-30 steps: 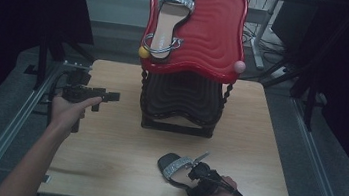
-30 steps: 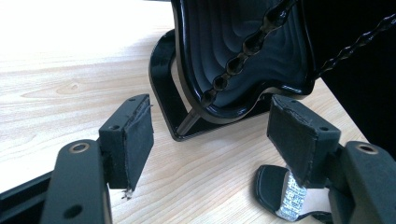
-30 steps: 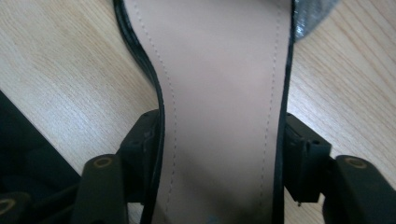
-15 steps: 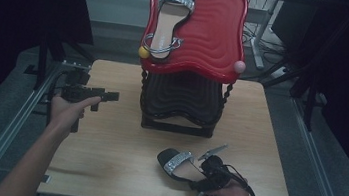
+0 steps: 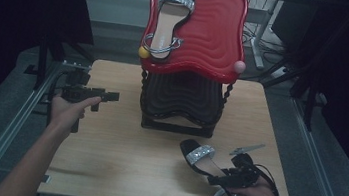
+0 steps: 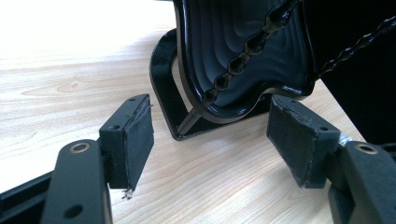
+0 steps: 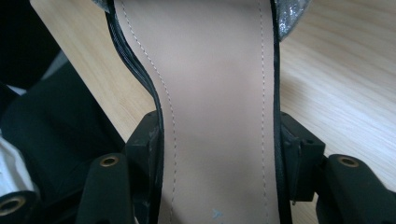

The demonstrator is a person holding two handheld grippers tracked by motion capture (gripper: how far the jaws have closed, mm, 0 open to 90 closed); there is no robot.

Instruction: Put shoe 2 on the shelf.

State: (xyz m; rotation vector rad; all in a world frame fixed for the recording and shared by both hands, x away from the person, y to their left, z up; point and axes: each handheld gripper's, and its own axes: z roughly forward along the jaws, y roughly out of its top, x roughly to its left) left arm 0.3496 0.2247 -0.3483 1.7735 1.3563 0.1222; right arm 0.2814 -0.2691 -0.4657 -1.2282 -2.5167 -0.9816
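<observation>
A black sandal (image 5: pixel 200 154) with a glittery silver strap hangs low over the front right of the wooden table (image 5: pixel 120 157). My right gripper (image 5: pixel 220 180) is shut on it. In the right gripper view both pads press the edges of the sandal's beige insole (image 7: pixel 219 93). A matching sandal (image 5: pixel 170 17) lies on the red wavy display board (image 5: pixel 210 37), which tops a black stand (image 5: pixel 182 101). My left gripper (image 5: pixel 111 96) hovers at the table's left, open and pointed at the stand. The left gripper (image 6: pixel 210 135) has nothing between its pads, with the stand's black base (image 6: pixel 243 56) just beyond.
A yellow ball (image 5: pixel 144 52) and a pink ball (image 5: pixel 239 66) sit at the red board's lower corners. Metal rails (image 5: pixel 13 123) run along both sides of the table. The right gripper's cable (image 5: pixel 272 190) loops near the front right edge.
My right hand has carried the sandal to the right and a little up from the front middle of the table. The left hand has stayed where it was.
</observation>
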